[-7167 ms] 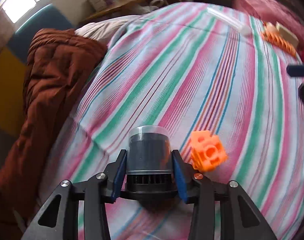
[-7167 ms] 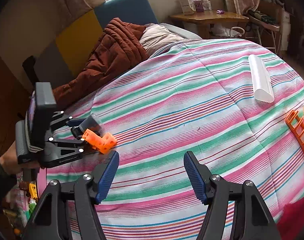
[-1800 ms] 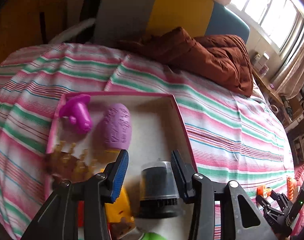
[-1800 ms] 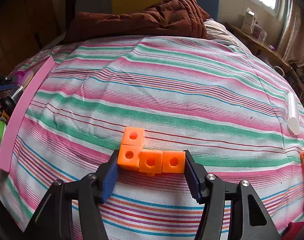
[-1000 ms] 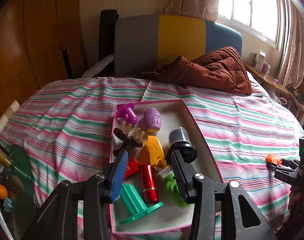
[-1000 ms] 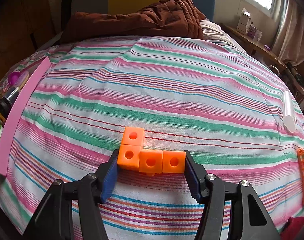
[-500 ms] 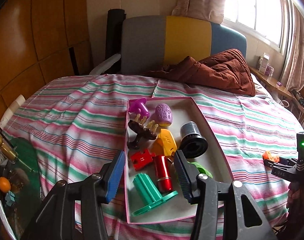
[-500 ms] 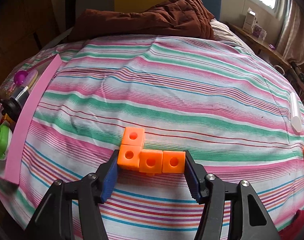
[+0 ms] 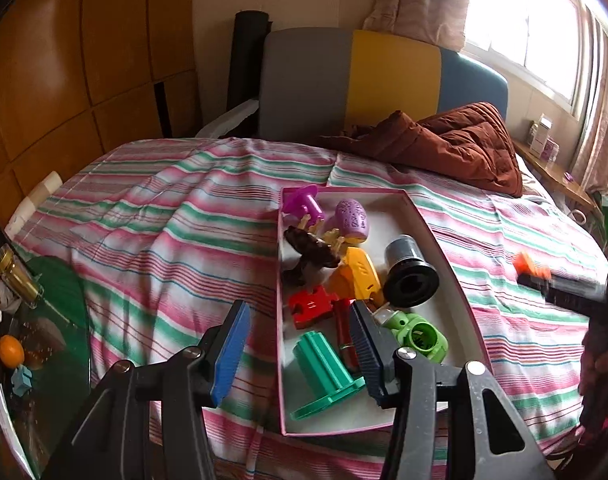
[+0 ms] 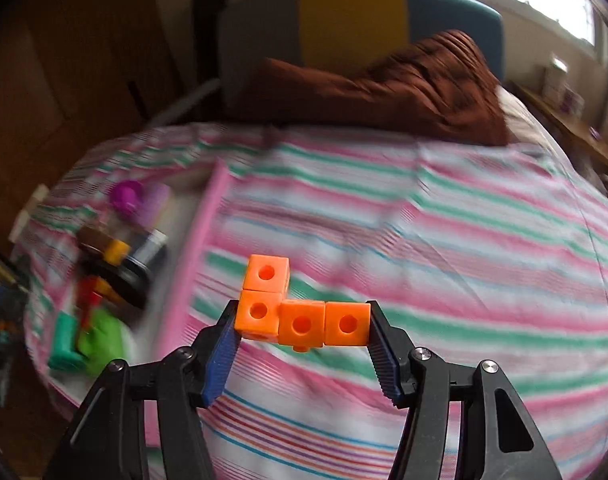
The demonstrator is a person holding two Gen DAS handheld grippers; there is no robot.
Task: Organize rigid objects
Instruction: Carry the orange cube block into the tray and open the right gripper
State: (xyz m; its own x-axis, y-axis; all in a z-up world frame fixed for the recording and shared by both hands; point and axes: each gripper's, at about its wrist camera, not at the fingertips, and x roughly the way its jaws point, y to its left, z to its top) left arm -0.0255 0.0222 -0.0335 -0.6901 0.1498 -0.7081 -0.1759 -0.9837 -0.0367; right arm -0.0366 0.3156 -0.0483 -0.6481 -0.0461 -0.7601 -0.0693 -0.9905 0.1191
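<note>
Your right tongs [image 10: 301, 334] clamp the orange L-shaped cube block [image 10: 301, 314] by its row ends, keeping it level, with the pink-rimmed toy box [image 10: 191, 256] off to their left, while your left tongs [image 9: 297, 350] gape wide and empty above that box's near end.

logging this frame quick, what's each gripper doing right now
Left gripper: open, holding nothing, above the near end of the pink box.
Right gripper: closed on the orange blocks, held above the striped blanket.
</note>
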